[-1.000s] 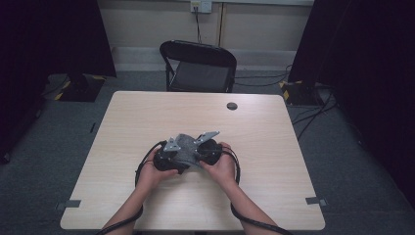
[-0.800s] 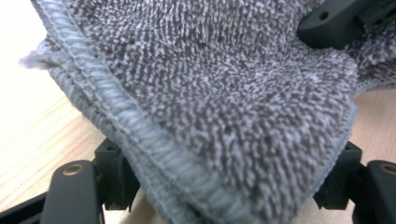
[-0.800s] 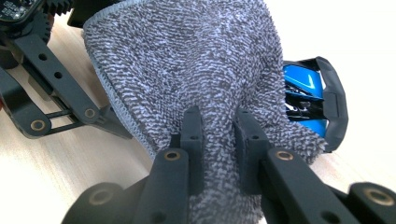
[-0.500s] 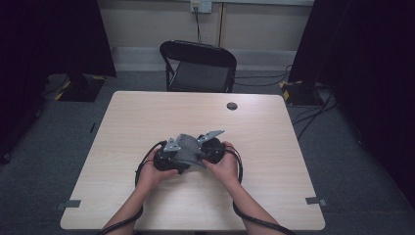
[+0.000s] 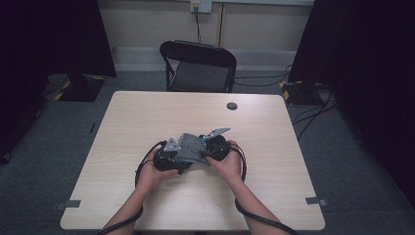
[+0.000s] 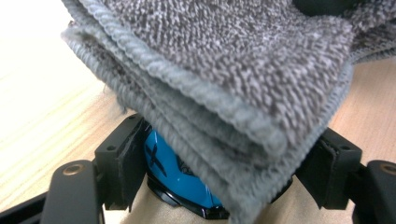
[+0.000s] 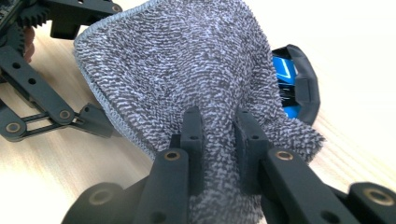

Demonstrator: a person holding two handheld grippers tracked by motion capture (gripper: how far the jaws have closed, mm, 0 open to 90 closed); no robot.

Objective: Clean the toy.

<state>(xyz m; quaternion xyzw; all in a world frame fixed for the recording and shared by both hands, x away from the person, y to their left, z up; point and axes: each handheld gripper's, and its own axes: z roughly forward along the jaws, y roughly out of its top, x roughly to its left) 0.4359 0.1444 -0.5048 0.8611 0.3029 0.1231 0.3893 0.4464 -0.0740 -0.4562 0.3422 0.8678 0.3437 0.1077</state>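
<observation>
Now cloth covers blue object

grey knitted cloth | folded in layers, hemmed edges stacked | draped over blue-and-black object | pinched at one end | blue-and-black object: glossy, mostly hidden under cloth, kind unclear | both mid-surface

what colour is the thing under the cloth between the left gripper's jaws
Bright blue with black trim and a dark mark, best seen in the left gripper view: blue object under the grey cloth.
</observation>
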